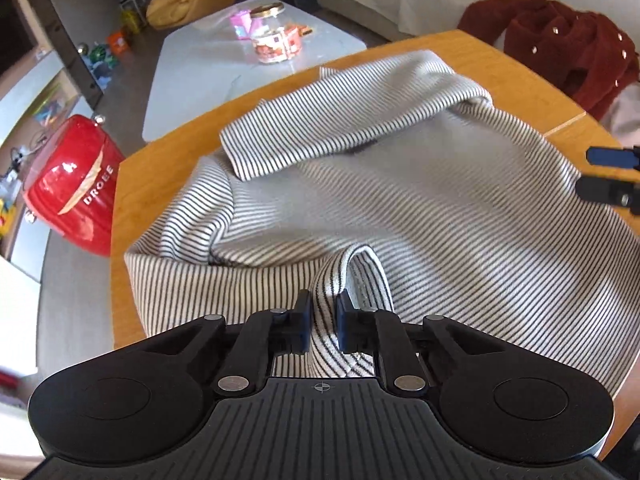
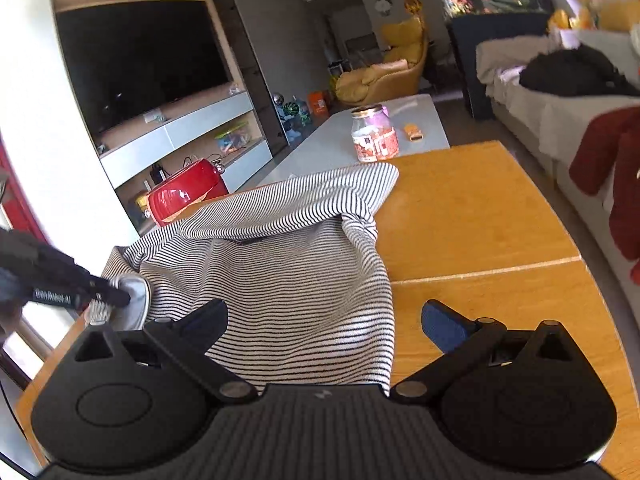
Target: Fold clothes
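A black-and-white striped top (image 1: 400, 200) lies spread on the round wooden table (image 1: 160, 168), one sleeve (image 1: 320, 128) folded across its upper part. My left gripper (image 1: 322, 320) is shut on a raised fold at the top's near edge; the cloth runs up between the pads. From the right wrist view the same gripper (image 2: 114, 298) pinches the top's (image 2: 280, 280) left corner. My right gripper (image 2: 326, 320) is open above the top's right edge, one finger over cloth, the other over bare wood. It shows at the right rim of the left wrist view (image 1: 600, 174), holding nothing.
A dark red fuzzy jacket (image 1: 568, 52) lies on the sofa beyond the table's far right. A glass jar (image 1: 276, 40) stands on the white coffee table (image 1: 192, 72). A red glossy case (image 1: 76, 184) sits off the table's left edge. Bare wood (image 2: 480, 220) lies right of the top.
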`<act>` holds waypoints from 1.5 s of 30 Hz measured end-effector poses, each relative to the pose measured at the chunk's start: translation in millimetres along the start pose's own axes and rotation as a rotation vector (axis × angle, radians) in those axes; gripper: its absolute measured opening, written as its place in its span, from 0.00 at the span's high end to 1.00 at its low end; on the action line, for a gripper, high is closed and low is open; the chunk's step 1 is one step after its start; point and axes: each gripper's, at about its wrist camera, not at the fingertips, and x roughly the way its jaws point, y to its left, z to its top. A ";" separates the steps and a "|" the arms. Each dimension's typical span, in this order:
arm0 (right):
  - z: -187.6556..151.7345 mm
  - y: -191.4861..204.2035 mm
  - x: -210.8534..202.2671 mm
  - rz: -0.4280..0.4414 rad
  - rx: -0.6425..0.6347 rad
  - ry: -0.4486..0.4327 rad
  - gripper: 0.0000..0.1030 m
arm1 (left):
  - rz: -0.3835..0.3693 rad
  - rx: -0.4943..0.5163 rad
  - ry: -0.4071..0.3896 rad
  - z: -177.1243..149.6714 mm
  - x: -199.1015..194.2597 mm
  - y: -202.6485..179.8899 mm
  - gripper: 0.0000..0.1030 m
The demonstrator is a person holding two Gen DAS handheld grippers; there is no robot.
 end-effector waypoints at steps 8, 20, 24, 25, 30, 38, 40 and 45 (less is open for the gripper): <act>-5.2 -10.4 6.1 0.056 0.086 -0.015 0.00 | -0.014 -0.270 -0.237 69.6 -67.1 72.4 0.88; -9.2 -33.7 1.2 0.109 0.223 -0.044 0.00 | -0.135 -0.416 -0.371 206.6 -65.6 77.9 0.88; -9.1 -35.7 1.6 0.108 0.236 -0.045 0.00 | -0.240 -0.341 -0.321 229.5 -27.9 19.9 0.87; -9.1 -36.6 1.7 0.109 0.240 -0.044 0.00 | -0.264 -0.325 -0.305 232.4 -19.1 6.4 0.87; -9.5 -39.3 3.2 0.111 0.262 -0.032 0.00 | -0.363 -0.298 -0.277 233.0 7.1 -30.3 0.79; -8.3 -39.6 7.9 0.149 0.258 0.008 0.00 | -0.347 -0.334 -0.244 179.3 27.0 -2.3 0.53; -7.6 -38.1 9.4 0.171 0.248 0.025 0.00 | -0.313 -0.351 -0.227 156.2 34.9 13.1 0.48; -8.9 -34.6 10.3 0.242 0.264 0.068 0.00 | -0.243 -0.388 -0.208 91.7 51.4 42.5 0.28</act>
